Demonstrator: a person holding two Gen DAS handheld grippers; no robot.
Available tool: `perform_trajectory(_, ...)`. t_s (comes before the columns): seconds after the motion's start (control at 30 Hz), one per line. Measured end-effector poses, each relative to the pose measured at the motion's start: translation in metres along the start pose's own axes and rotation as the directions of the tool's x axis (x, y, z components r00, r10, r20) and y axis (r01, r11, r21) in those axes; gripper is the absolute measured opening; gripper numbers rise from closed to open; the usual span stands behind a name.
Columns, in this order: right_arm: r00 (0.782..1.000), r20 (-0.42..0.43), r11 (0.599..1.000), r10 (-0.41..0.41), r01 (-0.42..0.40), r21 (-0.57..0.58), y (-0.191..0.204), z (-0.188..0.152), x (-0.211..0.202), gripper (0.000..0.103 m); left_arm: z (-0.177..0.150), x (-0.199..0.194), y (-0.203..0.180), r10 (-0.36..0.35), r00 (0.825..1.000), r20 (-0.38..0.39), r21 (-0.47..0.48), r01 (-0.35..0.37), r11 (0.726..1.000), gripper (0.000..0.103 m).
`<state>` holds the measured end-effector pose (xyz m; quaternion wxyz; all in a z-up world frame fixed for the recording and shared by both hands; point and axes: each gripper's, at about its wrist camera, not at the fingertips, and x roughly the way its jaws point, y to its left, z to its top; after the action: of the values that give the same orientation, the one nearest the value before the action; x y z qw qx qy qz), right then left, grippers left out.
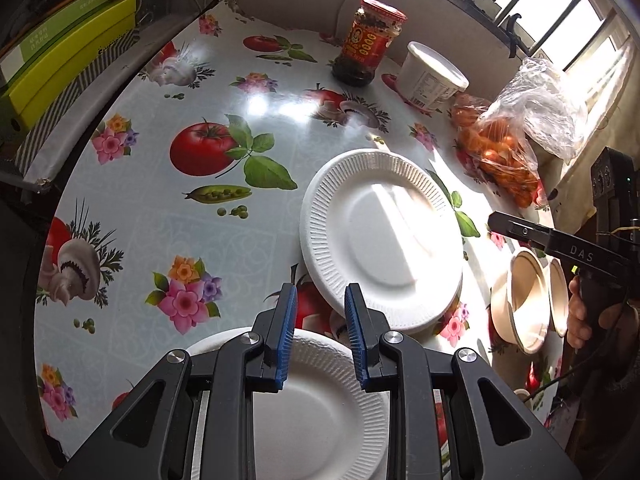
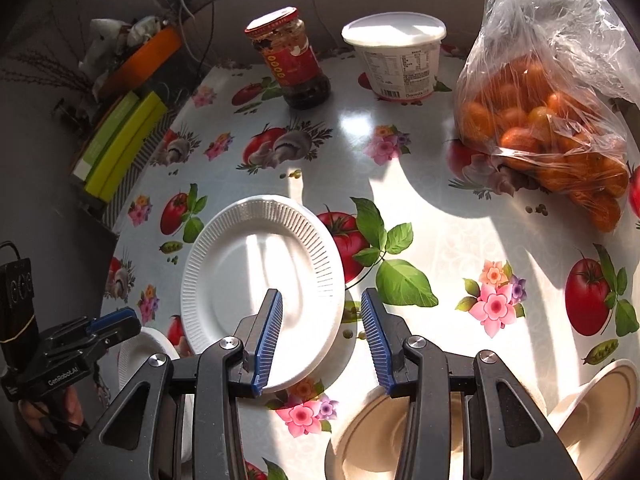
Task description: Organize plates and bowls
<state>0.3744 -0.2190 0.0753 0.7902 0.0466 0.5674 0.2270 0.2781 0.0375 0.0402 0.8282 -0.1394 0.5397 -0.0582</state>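
Observation:
Two white foam plates lie on the flowered tablecloth. The far plate (image 1: pixel 380 240) (image 2: pixel 260 280) sits mid-table in sunlight. The near plate (image 1: pixel 312 400) (image 2: pixel 144 352) lies under my left gripper (image 1: pixel 321 292) (image 2: pixel 132 320), which hovers with a narrow gap between its blue pads and nothing in it. My right gripper (image 2: pixel 320 296) (image 1: pixel 500 224) hangs above the near rim of the far plate, jaws apart, gripping nothing. Two beige paper bowls (image 2: pixel 372 440) (image 2: pixel 592 408) stand beneath and to the right of it; the left wrist view shows these bowls (image 1: pixel 524 300) (image 1: pixel 558 296) by a hand.
At the back stand a red chili sauce jar (image 1: pixel 368 40) (image 2: pixel 292 60) and a white lidded tub (image 1: pixel 432 76) (image 2: pixel 396 56). A plastic bag of oranges (image 1: pixel 504 152) (image 2: pixel 540 120) lies at the right. Green boxes (image 1: pixel 60 60) (image 2: pixel 120 148) sit beyond the table's left edge.

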Motion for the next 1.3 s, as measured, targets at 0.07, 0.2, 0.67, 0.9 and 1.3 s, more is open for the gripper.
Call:
perform_trajectory(0.07, 1.000, -0.005, 1.000, 0.006, -0.006, 0.010, -0.005, 0.004, 0.007, 0.041, 0.005, 0.009, 0.000, 0.007, 1.000, -0.014, -0.012, -0.007, 1.000, 0.025)
perform_trajectory(0.2, 1.000, -0.017, 0.999, 0.024, -0.023, 0.035, -0.013, 0.010, 0.020, 0.041, 0.010, 0.023, 0.002, 0.011, 0.999, -0.042, -0.027, -0.012, 1.000, 0.025)
perform_trajectory(0.67, 0.995, -0.080, 0.998, 0.054, -0.050, 0.046, -0.021, 0.013, 0.050, 0.034, 0.020, 0.045, 0.002, 0.012, 0.997, -0.083, -0.045, -0.016, 0.999, 0.025)
perform_trajectory(0.9, 0.995, -0.085, 0.997, 0.060, -0.057, 0.045, -0.021, 0.013, 0.051, 0.029, 0.021, 0.047, 0.003, 0.007, 0.996, -0.084, -0.051, -0.011, 0.999, 0.025)
perform_trajectory(1.3, 0.993, -0.093, 0.997, 0.069, -0.065, 0.050, -0.022, 0.011, 0.054, 0.019, 0.022, 0.052, 0.002, 0.007, 0.996, -0.086, -0.055, -0.011, 0.998, 0.015)
